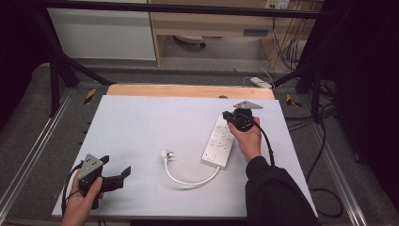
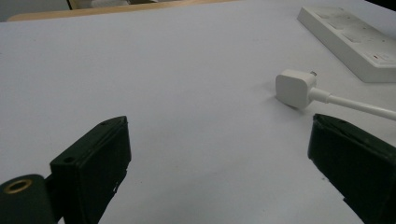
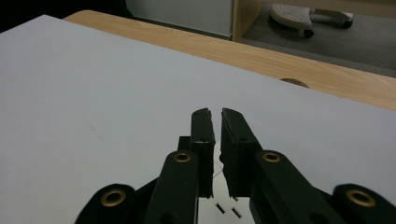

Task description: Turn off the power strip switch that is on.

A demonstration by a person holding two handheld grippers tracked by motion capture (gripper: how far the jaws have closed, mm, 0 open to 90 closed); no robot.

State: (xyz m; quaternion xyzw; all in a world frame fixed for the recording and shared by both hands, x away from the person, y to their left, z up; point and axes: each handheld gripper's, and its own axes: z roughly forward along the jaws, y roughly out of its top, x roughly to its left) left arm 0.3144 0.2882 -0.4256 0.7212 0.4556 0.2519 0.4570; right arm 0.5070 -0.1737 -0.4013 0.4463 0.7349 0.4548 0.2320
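Nearby, boxy white plug (image 2: 293, 87) (matte plastic), smooth tabletop (image 1: 141, 127).

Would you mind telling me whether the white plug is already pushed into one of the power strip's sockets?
No, the white plug lies loose on the table, apart from the power strip, joined only by its cable.

Place: a lab or office test bench, not a home.
Frame: black metal rig (image 1: 56, 70) standing around the table.
Work surface: white board (image 1: 141, 127) laid over a wooden tabletop (image 3: 299, 65).
Floor: grey carpet (image 1: 28, 117), loose cables (image 1: 287, 47), yellow-black hazard tape (image 1: 89, 95).
Background: wooden cabinet (image 1: 207, 23), castor chair base (image 3: 308, 16).
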